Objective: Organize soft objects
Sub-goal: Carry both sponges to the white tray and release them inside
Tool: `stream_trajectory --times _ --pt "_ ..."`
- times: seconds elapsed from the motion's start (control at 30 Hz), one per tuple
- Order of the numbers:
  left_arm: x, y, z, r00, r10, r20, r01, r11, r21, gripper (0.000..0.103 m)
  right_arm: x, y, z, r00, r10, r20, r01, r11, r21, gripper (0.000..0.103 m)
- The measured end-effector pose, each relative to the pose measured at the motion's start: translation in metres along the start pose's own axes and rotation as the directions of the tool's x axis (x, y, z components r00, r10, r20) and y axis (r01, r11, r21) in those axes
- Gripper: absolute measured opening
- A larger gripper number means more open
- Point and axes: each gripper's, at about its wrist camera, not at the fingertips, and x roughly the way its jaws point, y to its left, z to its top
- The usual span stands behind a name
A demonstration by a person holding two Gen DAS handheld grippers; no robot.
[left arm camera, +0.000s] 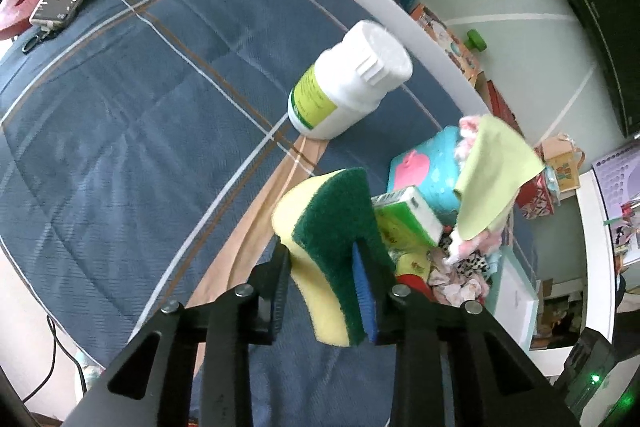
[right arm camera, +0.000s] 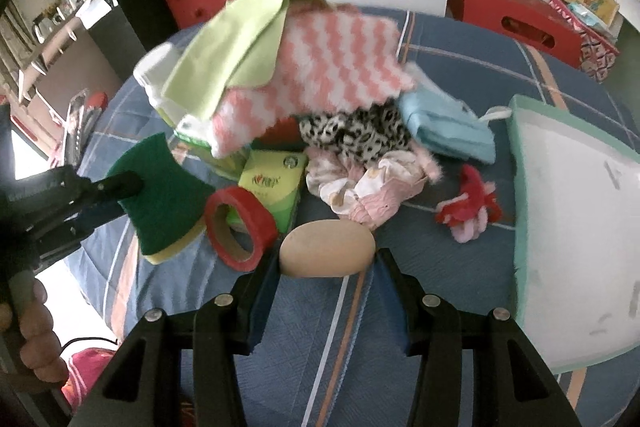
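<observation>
A green-and-yellow scrubbing sponge (left arm camera: 332, 251) is being pinched between the fingers of the left claw (left arm camera: 324, 291), which is being held above the blue checked bedcover (left arm camera: 120, 131); the sponge is being squeezed at its lower part, with its green side turned toward the right finger. In the right wrist view the same sponge (right arm camera: 160, 199) is being seen at the left, gripped by the left claw (right arm camera: 116, 199), whose handle is being held by a person's hand (right arm camera: 28, 331). A beige egg-shaped soft object (right arm camera: 326, 249) is being clamped between the fingers of the right claw (right arm camera: 326, 267), just above the bedcover (right arm camera: 460, 267). A pile of soft things is lying beyond it: a pink-and-white wavy cloth (right arm camera: 320, 67) with a light green cloth (right arm camera: 236, 39) draped over it, a black-and-white spotted fabric (right arm camera: 356, 135), a light blue folded cloth (right arm camera: 444, 127), a pale pink garment (right arm camera: 368, 187) and a red-and-pink fluffy item (right arm camera: 468, 211). A roll of red tape (right arm camera: 236, 231) is leaning against a green tissue pack (right arm camera: 276, 187). A white bottle (left arm camera: 348, 83) is standing on the bedcover, well apart from the sponge. A white tray with a mint rim (right arm camera: 576, 239) is lying at the right.
</observation>
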Motion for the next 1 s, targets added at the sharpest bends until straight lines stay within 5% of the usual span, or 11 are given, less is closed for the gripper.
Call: stream_trajectory --times 0.57,1.0 --pt "-0.072 -0.044 0.016 0.981 -0.148 0.127 0.137 0.986 0.092 0.031 -0.061 -0.031 0.028 0.988 -0.061 0.141 0.047 0.994 0.101 0.051" --pt "-0.037 -0.172 -0.002 0.967 -0.254 -0.011 0.242 0.909 0.340 0.031 -0.090 -0.110 0.062 0.963 -0.197 0.184 0.140 0.948 0.285 0.052"
